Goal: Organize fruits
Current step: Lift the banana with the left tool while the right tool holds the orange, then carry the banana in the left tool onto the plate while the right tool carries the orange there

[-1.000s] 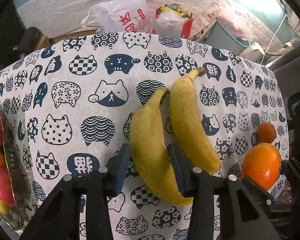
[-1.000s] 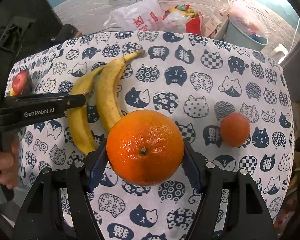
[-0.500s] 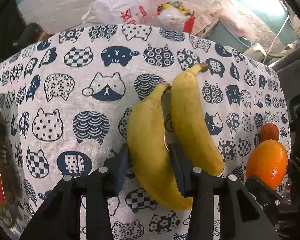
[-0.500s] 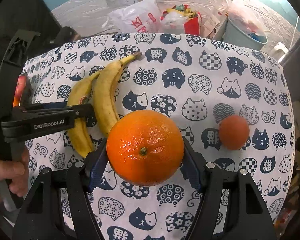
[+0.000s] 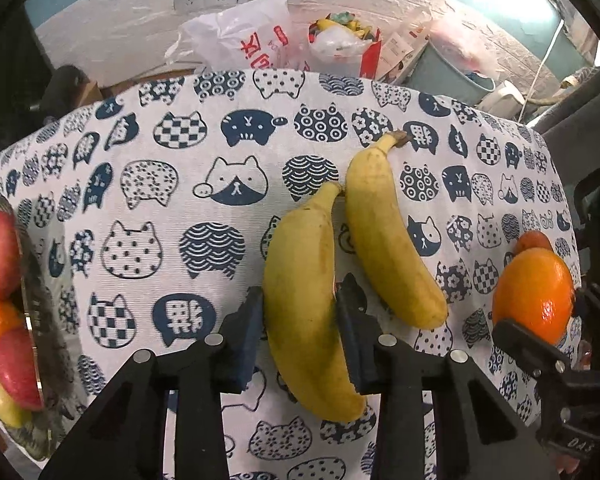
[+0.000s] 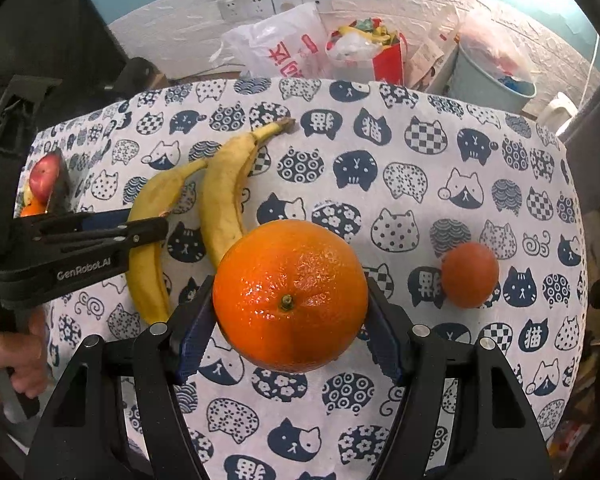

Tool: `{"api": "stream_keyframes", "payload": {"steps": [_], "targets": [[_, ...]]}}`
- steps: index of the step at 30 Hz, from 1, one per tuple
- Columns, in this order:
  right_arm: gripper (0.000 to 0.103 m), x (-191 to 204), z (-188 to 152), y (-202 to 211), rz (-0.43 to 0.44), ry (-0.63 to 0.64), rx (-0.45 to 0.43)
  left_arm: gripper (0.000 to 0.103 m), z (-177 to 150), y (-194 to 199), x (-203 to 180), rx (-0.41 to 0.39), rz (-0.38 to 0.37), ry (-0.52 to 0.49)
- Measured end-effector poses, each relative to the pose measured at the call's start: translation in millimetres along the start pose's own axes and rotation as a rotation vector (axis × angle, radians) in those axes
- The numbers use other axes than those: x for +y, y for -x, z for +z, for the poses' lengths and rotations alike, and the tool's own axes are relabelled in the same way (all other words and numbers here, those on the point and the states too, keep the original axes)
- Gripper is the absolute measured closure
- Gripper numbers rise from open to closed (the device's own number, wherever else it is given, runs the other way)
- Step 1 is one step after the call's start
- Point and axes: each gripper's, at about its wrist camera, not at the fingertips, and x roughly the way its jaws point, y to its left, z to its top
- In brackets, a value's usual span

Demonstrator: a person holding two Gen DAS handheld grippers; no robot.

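Observation:
My left gripper (image 5: 300, 324) is shut on the left banana (image 5: 304, 304), which shows in the right wrist view (image 6: 148, 240) with the left gripper (image 6: 156, 230) clamped across it. A second banana (image 5: 384, 240) lies beside it on the cat-print cloth (image 5: 172, 200). My right gripper (image 6: 290, 320) is shut on a large orange (image 6: 290, 296), held above the cloth; the orange also shows at the right of the left wrist view (image 5: 534, 292). A small tangerine (image 6: 470, 274) lies on the cloth to the right.
A fruit bowl (image 5: 32, 320) with red apples, an orange and a yellow fruit stands at the table's left edge. Plastic bags (image 5: 252, 36) and a bin (image 6: 496, 76) stand behind the table by the wall. A hand (image 6: 4, 364) holds the left gripper's handle.
The left gripper has stayed shut on the banana and shifted slightly, so the fruit bowl is back in its view. The right gripper still holds the orange, nearly unmoved.

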Motion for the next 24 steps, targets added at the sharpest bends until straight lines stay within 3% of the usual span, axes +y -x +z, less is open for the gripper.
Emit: {"api": "stream_keyframes", "payload": {"steps": [9,24], "targets": [[0.034,10.4,0.1,5.9,0.007,0.021,-0.012,0.067,-8.9,23.2,2.0,-0.022,-0.01,-0.028],[0.034,39.5,4.1,32.1,0.037,0.066,-0.079,0.067,-26.2,69.4,18.7,-0.13,0.025,-0.053]]}}
